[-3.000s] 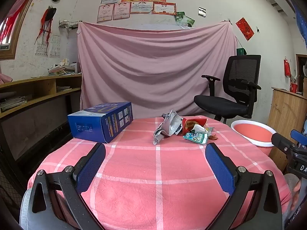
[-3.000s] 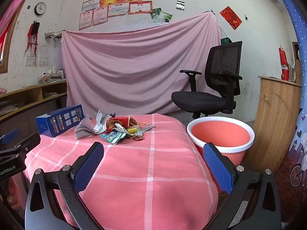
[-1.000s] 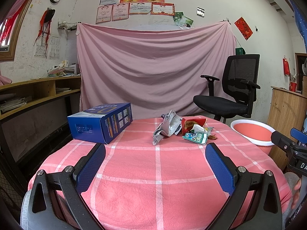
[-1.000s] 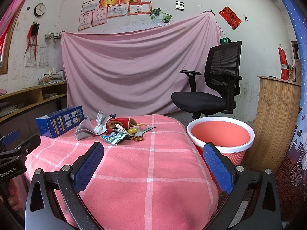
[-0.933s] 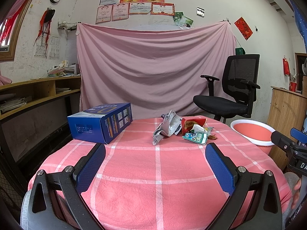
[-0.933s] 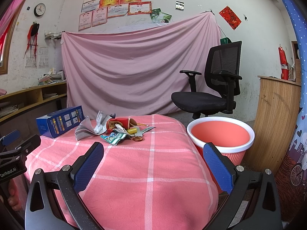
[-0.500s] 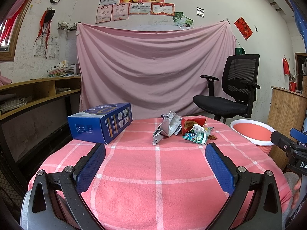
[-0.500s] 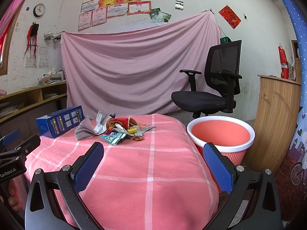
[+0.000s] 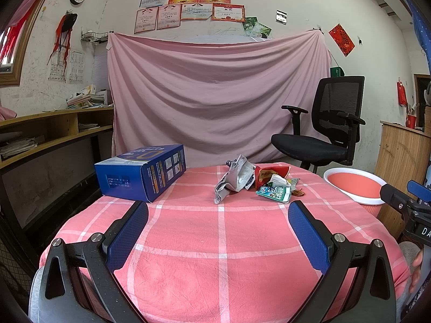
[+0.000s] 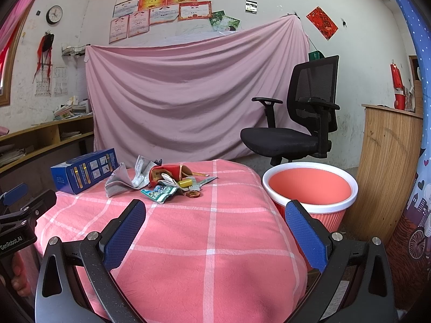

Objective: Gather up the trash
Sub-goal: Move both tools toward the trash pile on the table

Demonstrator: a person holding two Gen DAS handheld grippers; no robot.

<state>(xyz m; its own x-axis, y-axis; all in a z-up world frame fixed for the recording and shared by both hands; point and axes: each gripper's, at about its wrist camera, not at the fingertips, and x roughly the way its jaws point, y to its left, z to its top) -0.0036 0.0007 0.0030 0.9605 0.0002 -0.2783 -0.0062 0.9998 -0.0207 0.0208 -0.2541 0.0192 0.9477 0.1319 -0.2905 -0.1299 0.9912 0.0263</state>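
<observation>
A heap of trash lies at the far side of the pink checked table: crumpled grey paper, a red wrapper, a green packet, a small yellow piece and a brown bit. A red bin with a white rim stands on the floor to the table's right. My left gripper hovers open over the near table edge. My right gripper is open too, well short of the heap.
A blue carton rests on the table's far left. A black office chair is behind the bin, a wooden cabinet to its right. Wooden shelves line the left wall.
Both grippers stay open and nearly still; the right wrist view has shifted only slightly. The trash has not moved.
</observation>
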